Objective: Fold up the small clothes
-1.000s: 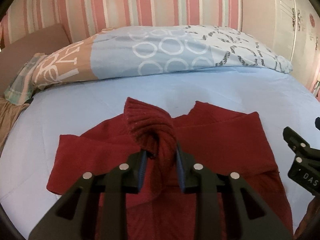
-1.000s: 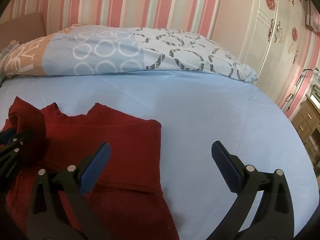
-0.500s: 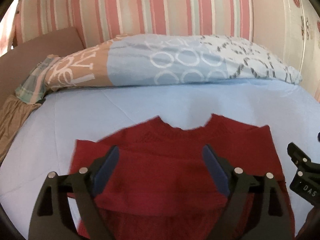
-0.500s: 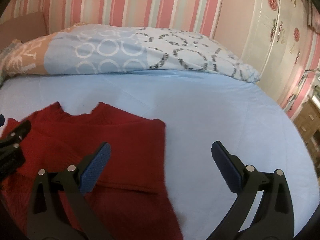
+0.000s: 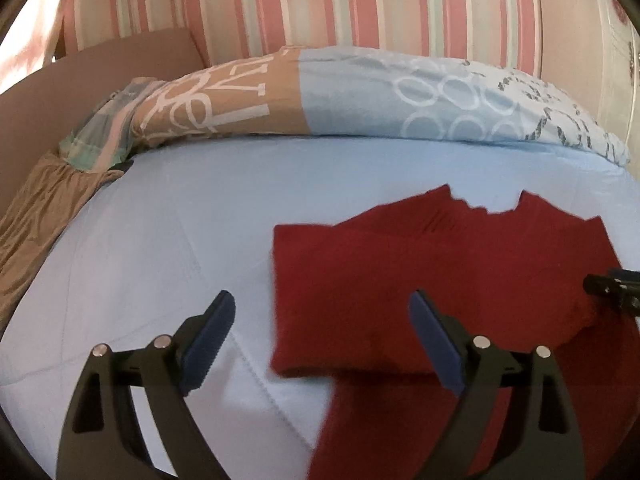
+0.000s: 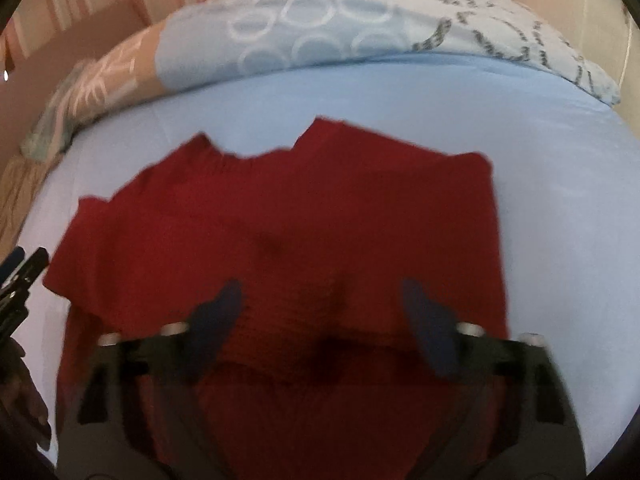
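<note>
Bed skirt (image 5: 36, 224): tan, gathered, hanging at the far left edge of the bed, below a plaid cloth (image 5: 104, 132).
Headboard (image 5: 100, 64): brown panel at upper left, in front of the pink, cream and green striped wall (image 5: 320, 4).
Duvet (image 5: 360, 96): rolled along the far side of the bed; tan with white lettering at its left, pale blue with white rings in the middle, grey rings at its right.
Sheet (image 5: 160, 240): pale blue, smooth, covering the bed.
Left gripper (image 5: 322, 340): released and widening, blue pads far apart; left pad over bare sheet, right pad over red cloth, left edge of the folded sleeve between them but untouched.
Red sweater (image 5: 440, 276): flat on the sheet right of centre, neckline toward the duvet, a sleeve folded across the chest, its cuff end at the sweater's left edge; lower body running down toward the camera.
Right gripper (image 6: 320, 320): blurred, hovering low over the sweater's middle, jaws narrowing yet apart; red knit between and beneath the pads, pressing on it not visible.
Right gripper in left view (image 5: 614, 290): black tip only, at the far right edge over the sweater.
</note>
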`<state>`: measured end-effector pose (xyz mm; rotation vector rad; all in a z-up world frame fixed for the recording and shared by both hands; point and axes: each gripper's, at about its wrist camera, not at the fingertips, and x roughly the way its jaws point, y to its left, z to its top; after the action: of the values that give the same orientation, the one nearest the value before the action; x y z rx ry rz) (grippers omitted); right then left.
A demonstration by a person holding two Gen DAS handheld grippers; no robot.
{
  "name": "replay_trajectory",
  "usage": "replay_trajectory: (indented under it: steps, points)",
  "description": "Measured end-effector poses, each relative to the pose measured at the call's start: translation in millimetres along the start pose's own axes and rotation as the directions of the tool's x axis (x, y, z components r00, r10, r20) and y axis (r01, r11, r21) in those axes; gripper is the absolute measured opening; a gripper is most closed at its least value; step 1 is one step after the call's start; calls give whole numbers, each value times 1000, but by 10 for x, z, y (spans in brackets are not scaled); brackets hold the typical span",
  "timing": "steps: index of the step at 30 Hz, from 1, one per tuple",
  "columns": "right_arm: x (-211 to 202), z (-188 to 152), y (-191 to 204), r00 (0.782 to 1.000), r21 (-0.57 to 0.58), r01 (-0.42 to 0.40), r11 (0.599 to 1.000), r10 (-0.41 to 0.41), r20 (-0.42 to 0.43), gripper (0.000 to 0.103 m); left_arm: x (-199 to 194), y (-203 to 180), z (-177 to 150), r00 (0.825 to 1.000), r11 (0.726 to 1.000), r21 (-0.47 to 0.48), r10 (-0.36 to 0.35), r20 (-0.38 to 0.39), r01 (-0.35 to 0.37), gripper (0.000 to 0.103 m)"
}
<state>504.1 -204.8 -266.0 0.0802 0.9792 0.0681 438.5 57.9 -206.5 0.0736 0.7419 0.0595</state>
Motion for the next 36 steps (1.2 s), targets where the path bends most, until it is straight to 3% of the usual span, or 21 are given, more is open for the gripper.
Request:
replay_trajectory:
  steps: [6,10,17,18,19,23,29,36]
  points:
    - [39,-63,4,999,11,-17,1000,17,-36,60,-88,78,-69,998,999,-11,-51,47,52,96]
    - [5,-64,3,999,25,-25,999,26,-34,44,-147,41,-93,994,997,25,-75,78,73,97]
    - [84,-52,118,1000,5,-5,1000,6,-31,39,-53,238,-103,992,993,-37,-110,57,112,97]
    - [59,-44,105,1000,11,-1,1000,1,-17,30,-58,258,-99,992,993,-43,-112,60,114,97]
    - [21,-30,83,1000,21,7,1000,-7,3,7,-66,275,-95,991,992,-48,-114,64,117,97]
    - [-115,17,3,998,59,-31,998,28,60,7,-86,304,-101,990,990,-61,-123,69,127,97]
    - [34,10,-8,1000,65,-17,998,17,-1,13,-82,310,-107,991,991,-59,-118,69,123,97]
    - [-58,28,-82,999,91,-35,995,31,44,6,-95,294,-131,990,991,-47,-120,68,124,97]
